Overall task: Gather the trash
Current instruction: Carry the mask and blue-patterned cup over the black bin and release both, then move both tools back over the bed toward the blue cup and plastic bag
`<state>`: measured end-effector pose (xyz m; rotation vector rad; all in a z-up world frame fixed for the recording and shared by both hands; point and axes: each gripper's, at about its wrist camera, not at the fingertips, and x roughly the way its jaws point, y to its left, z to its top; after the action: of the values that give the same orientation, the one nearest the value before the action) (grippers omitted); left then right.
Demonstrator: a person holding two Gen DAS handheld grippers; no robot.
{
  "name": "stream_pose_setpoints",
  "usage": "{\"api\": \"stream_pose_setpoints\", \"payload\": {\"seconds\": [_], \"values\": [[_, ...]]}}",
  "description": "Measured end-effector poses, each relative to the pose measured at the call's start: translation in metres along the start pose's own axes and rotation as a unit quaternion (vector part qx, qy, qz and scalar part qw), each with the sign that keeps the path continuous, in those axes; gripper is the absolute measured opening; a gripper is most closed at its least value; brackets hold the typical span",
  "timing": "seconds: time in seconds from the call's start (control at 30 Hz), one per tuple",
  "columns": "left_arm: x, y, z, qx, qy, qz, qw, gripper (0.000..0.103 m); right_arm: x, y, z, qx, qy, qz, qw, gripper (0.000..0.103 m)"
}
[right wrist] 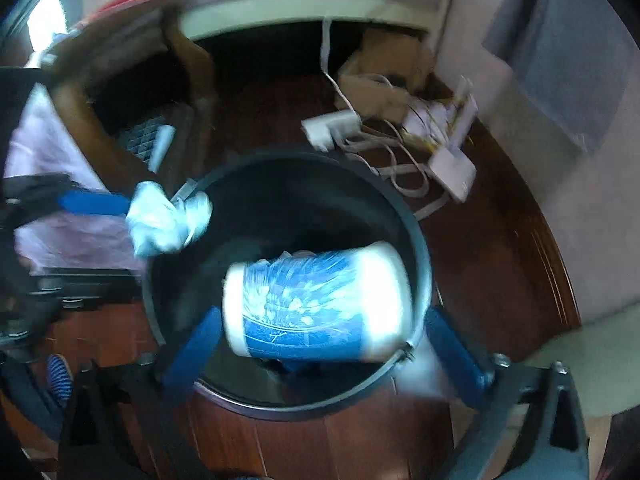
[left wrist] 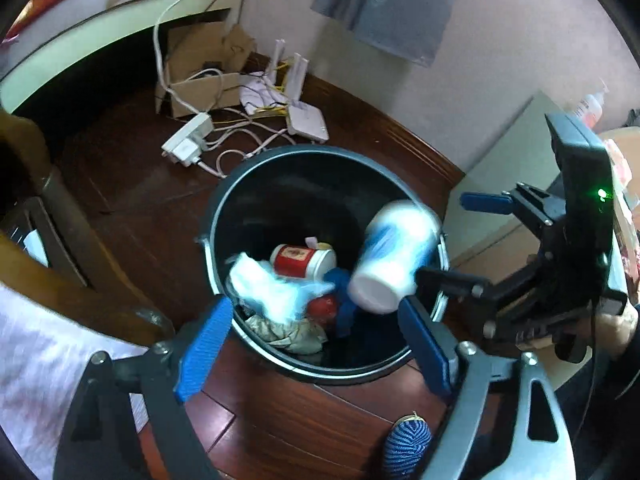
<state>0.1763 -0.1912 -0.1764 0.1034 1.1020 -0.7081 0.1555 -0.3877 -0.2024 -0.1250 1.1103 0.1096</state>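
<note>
A dark round trash bin (left wrist: 224,200) stands on the wooden floor and holds a red and white can (left wrist: 300,260), crumpled paper and other trash. A crumpled white tissue (left wrist: 272,288) is blurred in the air just above the bin's near rim, free of my open left gripper (left wrist: 316,344). A blue and white paper cup (left wrist: 396,256) is blurred over the bin's right side, free of my open right gripper (left wrist: 444,236). In the right wrist view the cup (right wrist: 320,304) lies sideways between the spread blue fingers of the right gripper (right wrist: 324,356), and the tissue (right wrist: 164,220) hangs at the left gripper's fingertip.
A cardboard box (left wrist: 200,68), a power strip (left wrist: 188,140), white routers (left wrist: 304,120) and cables lie on the floor behind the bin. A wooden chair (left wrist: 72,248) stands at the left. A blue striped slipper (left wrist: 408,444) is near my side. A grey board leans at the right wall.
</note>
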Motion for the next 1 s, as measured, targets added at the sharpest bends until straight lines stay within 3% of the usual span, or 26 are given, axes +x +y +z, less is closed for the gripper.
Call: {"api": "stream_pose_setpoints", "payload": {"seconds": [0.17,0.63,1.0], "values": [[-0.009,0.010,-0.009,-0.015,-0.017,0.033,0.9992,0.098,-0.005,-0.015,-0.002,0.025,0.007,-0.027,0.999,0.103],[-0.054,0.008,-0.017,-0.014,-0.063,0.076,0.9950,0.098,-0.058,0.016,0.013,0.016,-0.046,-0.026,0.998,0.103],[-0.110,0.013,-0.029,-0.026,-0.104,0.122,0.9867,0.098,-0.111,0.047,0.030,-0.007,-0.101,-0.008,0.995,0.103]]}}
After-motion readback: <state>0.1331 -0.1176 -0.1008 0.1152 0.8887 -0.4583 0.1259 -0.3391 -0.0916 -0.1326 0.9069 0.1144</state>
